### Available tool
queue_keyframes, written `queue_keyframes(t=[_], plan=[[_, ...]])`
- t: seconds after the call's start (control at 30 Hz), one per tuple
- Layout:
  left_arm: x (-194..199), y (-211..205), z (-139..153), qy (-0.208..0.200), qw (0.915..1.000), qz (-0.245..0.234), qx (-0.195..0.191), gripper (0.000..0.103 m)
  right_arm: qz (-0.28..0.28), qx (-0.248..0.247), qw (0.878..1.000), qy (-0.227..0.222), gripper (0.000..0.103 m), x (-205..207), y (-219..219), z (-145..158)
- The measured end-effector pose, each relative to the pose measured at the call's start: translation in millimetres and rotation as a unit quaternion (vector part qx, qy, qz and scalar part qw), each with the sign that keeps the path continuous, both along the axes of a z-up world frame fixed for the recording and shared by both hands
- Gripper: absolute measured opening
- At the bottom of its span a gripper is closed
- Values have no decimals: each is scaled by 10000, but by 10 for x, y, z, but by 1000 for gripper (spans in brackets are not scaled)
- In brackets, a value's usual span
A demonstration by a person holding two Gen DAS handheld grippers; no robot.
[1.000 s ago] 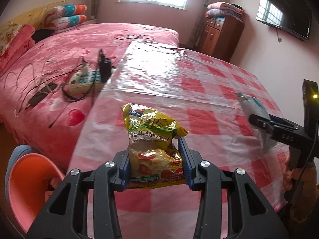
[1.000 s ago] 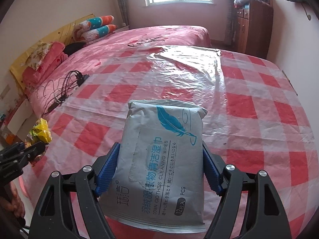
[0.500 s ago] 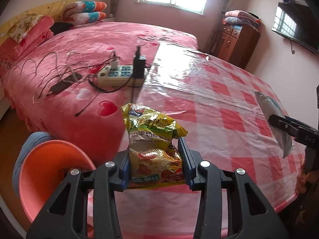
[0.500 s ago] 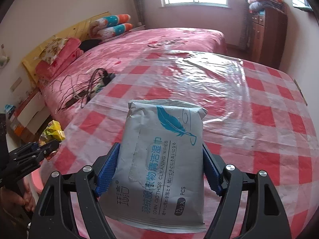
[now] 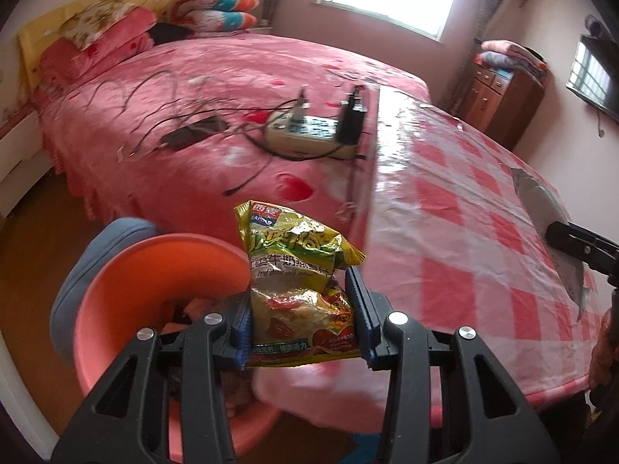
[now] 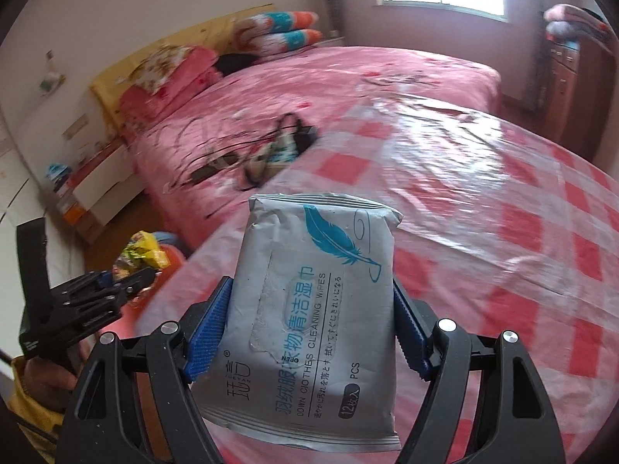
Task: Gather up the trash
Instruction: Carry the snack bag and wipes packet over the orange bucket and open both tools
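Note:
My left gripper (image 5: 301, 317) is shut on a yellow-green snack bag (image 5: 298, 278) and holds it in the air just right of an orange bin (image 5: 154, 282) on the floor. The bin has some trash inside. My right gripper (image 6: 309, 309) is shut on a grey wet-wipes pack (image 6: 309, 301) with a blue feather print, held above the checked tablecloth (image 6: 503, 232). The right gripper and its pack show at the right edge of the left wrist view (image 5: 557, 232). The left gripper with the snack bag shows at the left of the right wrist view (image 6: 127, 274).
A bed with a pink cover (image 5: 193, 89) carries a power strip (image 5: 309, 131), chargers and tangled cables. Pillows (image 5: 216, 11) lie at its head. A wooden cabinet (image 5: 503, 96) stands by the far wall. A blue stool (image 5: 89, 263) sits behind the bin.
Both grippers have swung left, away from the table's middle. The orange bin has come closer under the left gripper. Both still hold their items.

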State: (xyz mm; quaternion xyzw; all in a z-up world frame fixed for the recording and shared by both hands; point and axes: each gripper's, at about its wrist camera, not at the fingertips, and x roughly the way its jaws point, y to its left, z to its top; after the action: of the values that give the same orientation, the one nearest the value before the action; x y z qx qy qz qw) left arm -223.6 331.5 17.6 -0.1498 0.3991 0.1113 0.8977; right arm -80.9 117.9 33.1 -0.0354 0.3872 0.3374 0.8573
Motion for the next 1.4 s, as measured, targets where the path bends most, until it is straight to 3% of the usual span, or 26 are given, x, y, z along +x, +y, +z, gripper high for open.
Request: queue_keyframes(t=[0.27,0.63,0.73,0.87,1.17,1.4], plan=[[-335,511,-223,165,9969,705,-311,44,963,47,9951,220,77,-216,772,10],[-632,959,-517,400,9890,1298,-592,44,1952,-125,9806,127,77,-519,1738,-40],[-680,1052,-589,490,9853,1488,-684,51,2195,-144,9753,186,81,-566,1940,-122],[-752,1154,-583,448,9821,1704,-672,71,2129,60,9763,384,88,-543,1915,-165],[-688,1135,-493,360,9832,1678,-616,83,1406,231,9897,127,91,-389,1450,-80],[-515,907,-363,430,9877,1484,-258,87,991,191,9949,-97,92,-313,1101,-72]])
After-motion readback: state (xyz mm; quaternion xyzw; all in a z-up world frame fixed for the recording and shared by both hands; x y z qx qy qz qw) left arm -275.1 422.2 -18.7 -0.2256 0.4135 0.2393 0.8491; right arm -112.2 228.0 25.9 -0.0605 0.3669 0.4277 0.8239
